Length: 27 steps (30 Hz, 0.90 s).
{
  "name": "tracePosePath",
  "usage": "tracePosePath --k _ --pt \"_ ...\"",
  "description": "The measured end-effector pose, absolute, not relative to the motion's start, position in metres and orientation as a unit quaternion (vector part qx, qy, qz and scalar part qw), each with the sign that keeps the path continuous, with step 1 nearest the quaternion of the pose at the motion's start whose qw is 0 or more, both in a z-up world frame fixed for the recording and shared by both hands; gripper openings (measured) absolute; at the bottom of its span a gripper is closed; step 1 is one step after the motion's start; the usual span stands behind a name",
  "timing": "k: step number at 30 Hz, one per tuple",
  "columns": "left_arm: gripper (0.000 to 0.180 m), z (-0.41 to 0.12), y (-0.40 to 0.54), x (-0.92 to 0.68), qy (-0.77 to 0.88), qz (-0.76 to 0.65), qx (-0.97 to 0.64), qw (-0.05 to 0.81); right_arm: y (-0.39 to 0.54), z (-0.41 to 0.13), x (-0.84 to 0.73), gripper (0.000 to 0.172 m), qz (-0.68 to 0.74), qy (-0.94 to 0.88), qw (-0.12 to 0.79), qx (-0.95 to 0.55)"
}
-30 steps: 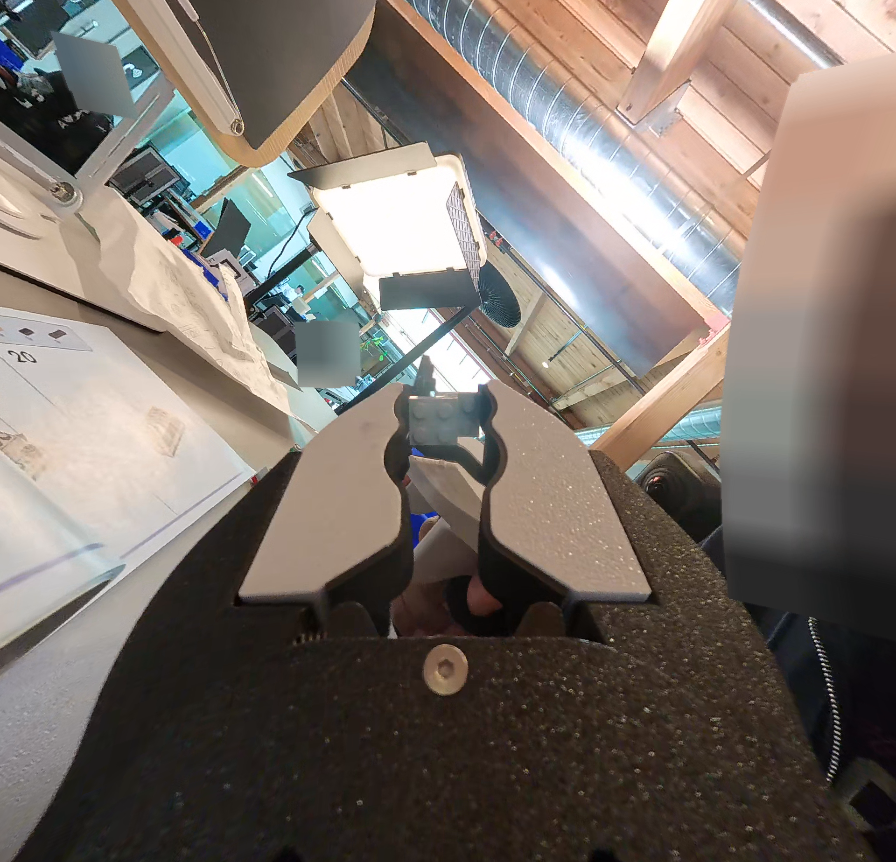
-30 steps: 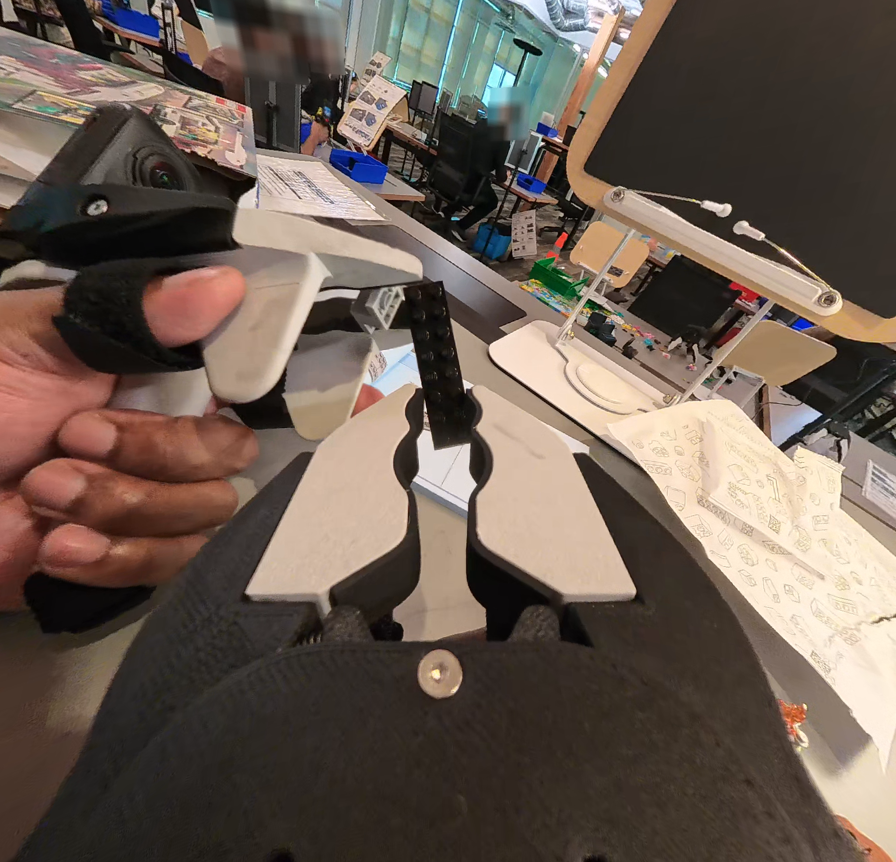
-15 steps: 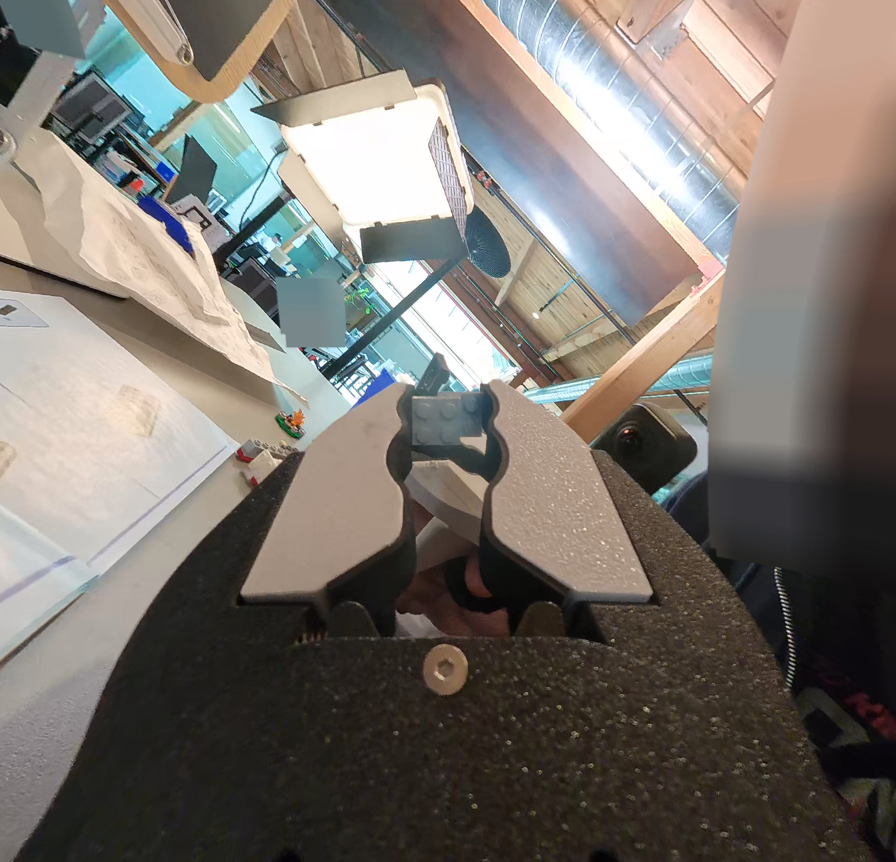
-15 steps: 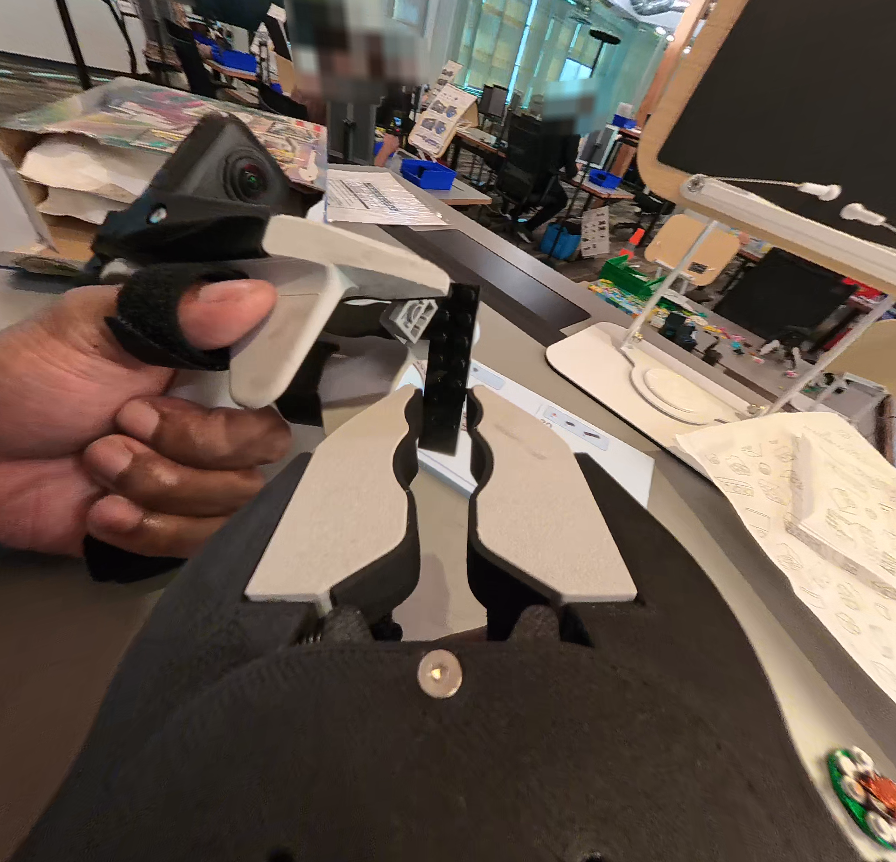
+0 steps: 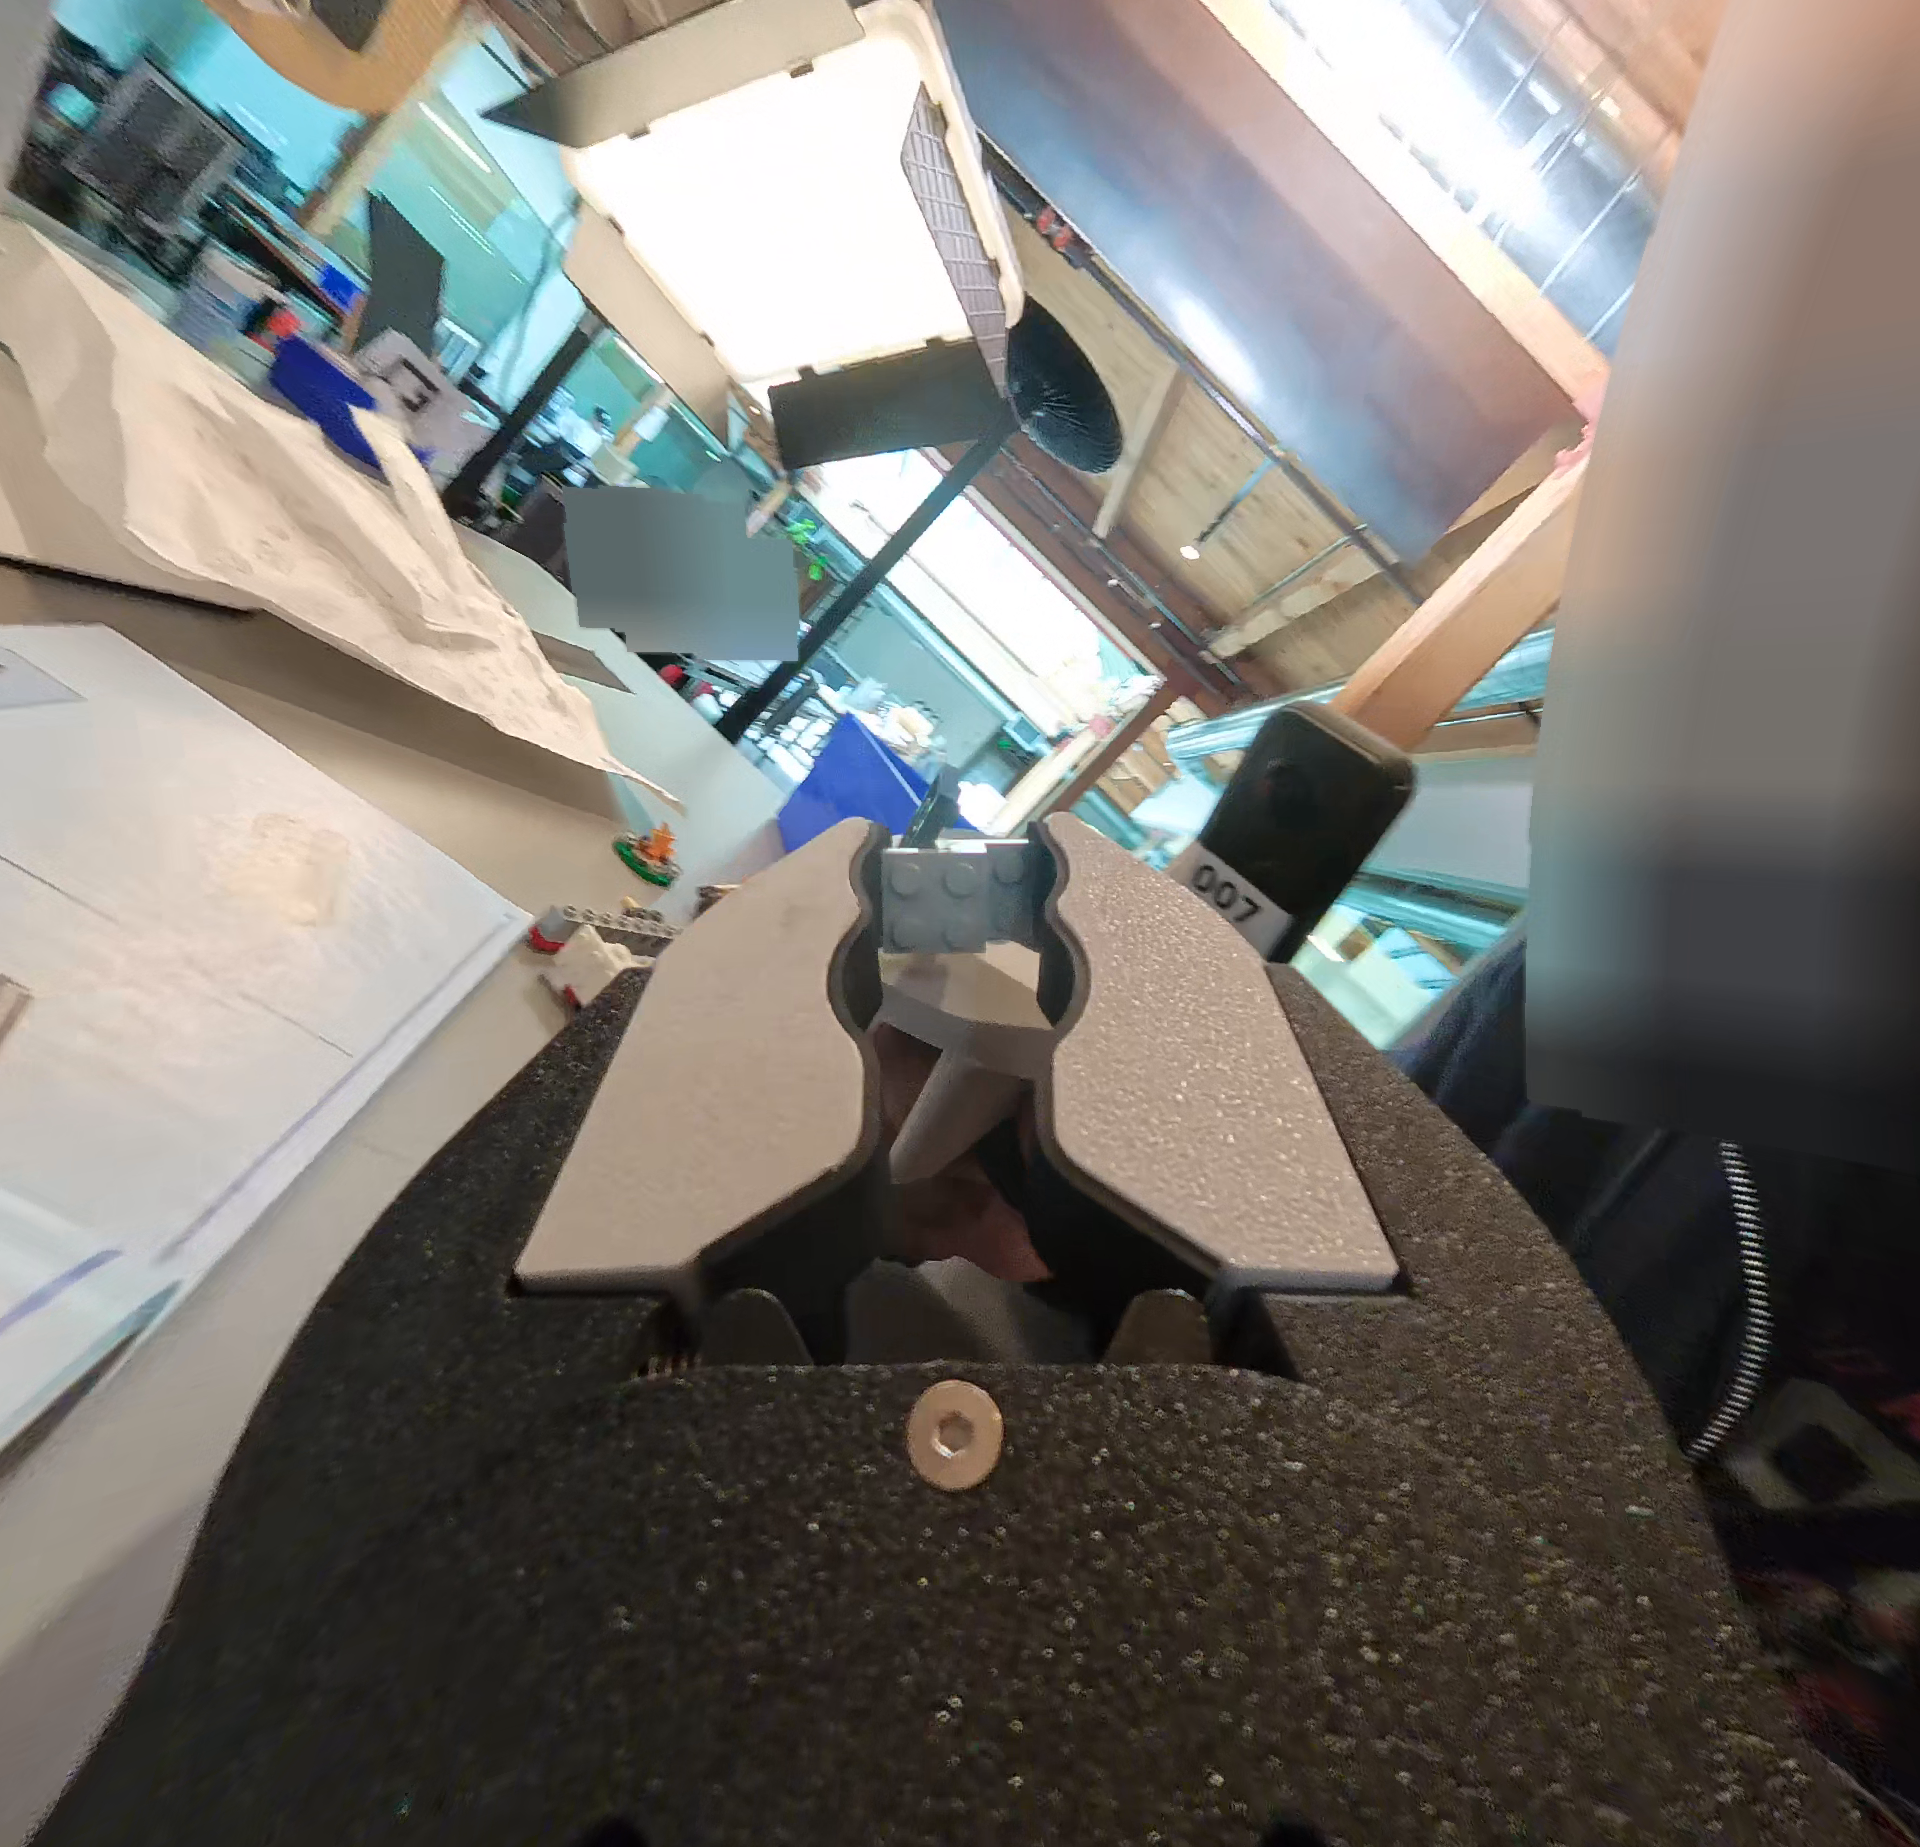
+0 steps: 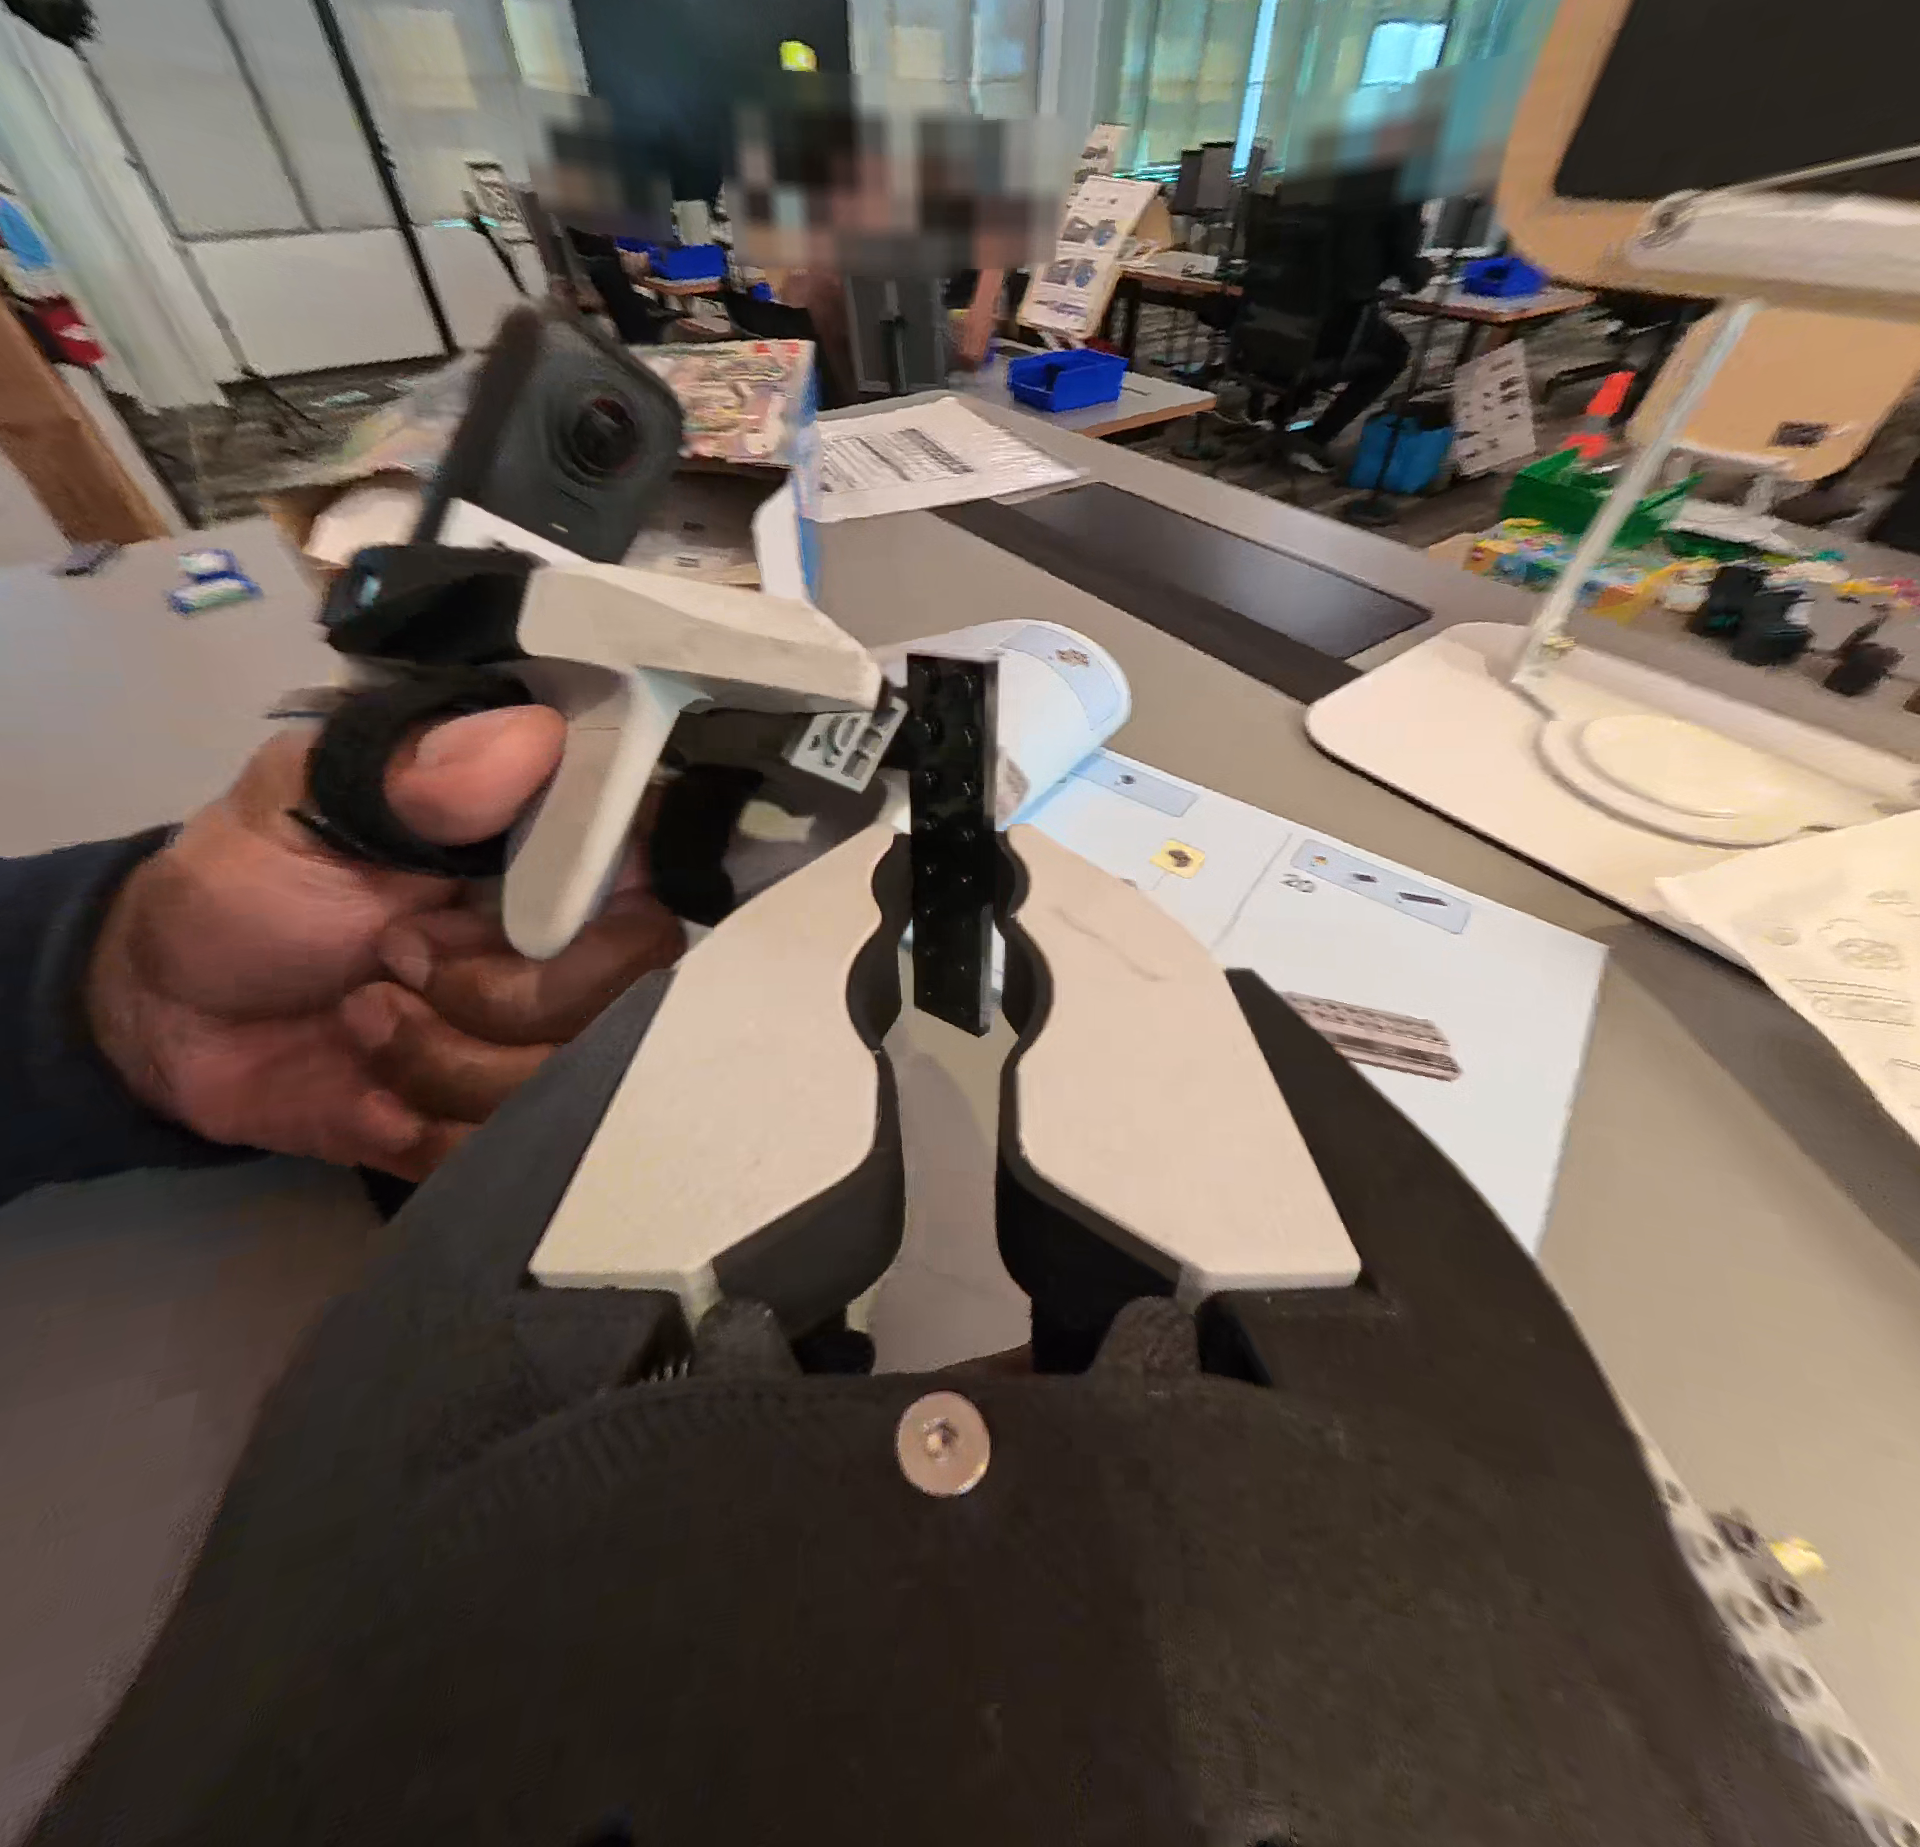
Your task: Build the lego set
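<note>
My left gripper (image 5: 956, 898) is shut on a small grey studded brick (image 5: 951, 902), held between its fingertips above the table. My right gripper (image 6: 951, 893) is shut on a long black plate (image 6: 951, 841) that stands upright between its pads. In the right wrist view the left gripper (image 6: 831, 717) comes in from the left in a person's hand (image 6: 312, 966), and its grey brick (image 6: 836, 748) meets the black plate's left side near the top. In the left wrist view the top of the black plate (image 5: 935, 810) shows just behind the grey brick.
An open instruction booklet (image 6: 1351, 914) lies on the grey table (image 6: 1714, 1122) beneath both grippers. A white lamp base (image 6: 1610, 758) and crumpled printed paper (image 6: 1829, 966) are at the right. Small loose bricks (image 5: 582, 940) lie on the table. A light panel (image 5: 769, 218) hangs overhead.
Both grippers have swung round together with their bricks held. The black plate has turned from tilted to upright, and the grey brick stays against its upper left side.
</note>
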<state>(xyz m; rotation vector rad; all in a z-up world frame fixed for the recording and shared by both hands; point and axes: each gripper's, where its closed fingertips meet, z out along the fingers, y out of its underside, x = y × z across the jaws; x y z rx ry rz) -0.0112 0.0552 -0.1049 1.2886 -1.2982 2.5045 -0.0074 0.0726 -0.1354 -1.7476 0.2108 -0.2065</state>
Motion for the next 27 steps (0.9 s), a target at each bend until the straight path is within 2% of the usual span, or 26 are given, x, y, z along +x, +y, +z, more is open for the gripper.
tracePosePath --k 5,14,19,22,26,27 --pt "0.026 -0.102 0.069 -0.005 -0.422 0.784 0.438 -0.121 0.070 -0.139 -0.003 0.014 -0.173 0.106 0.609 -0.767" --pt "0.026 -0.106 0.063 -0.003 -0.463 0.729 0.452 -0.224 0.069 -0.142 -0.005 0.015 -0.178 0.155 0.605 -0.760" --pt "0.026 -0.110 0.062 -0.001 -0.499 0.702 0.460 -0.216 0.076 -0.154 -0.013 0.014 -0.034 0.212 0.609 -0.763" --pt "0.026 -0.118 0.067 0.001 -0.512 0.692 0.473 -0.187 0.081 -0.157 -0.020 0.014 0.069 0.236 0.612 -0.752" --pt "0.026 -0.129 0.069 0.003 -0.521 0.682 0.492 -0.142 0.082 -0.153 -0.022 0.013 0.126 0.246 0.624 -0.731" --pt "0.014 -0.131 0.072 0.004 -0.523 0.676 0.498 -0.144 0.082 -0.149 -0.025 0.013 0.140 0.239 0.631 -0.724"
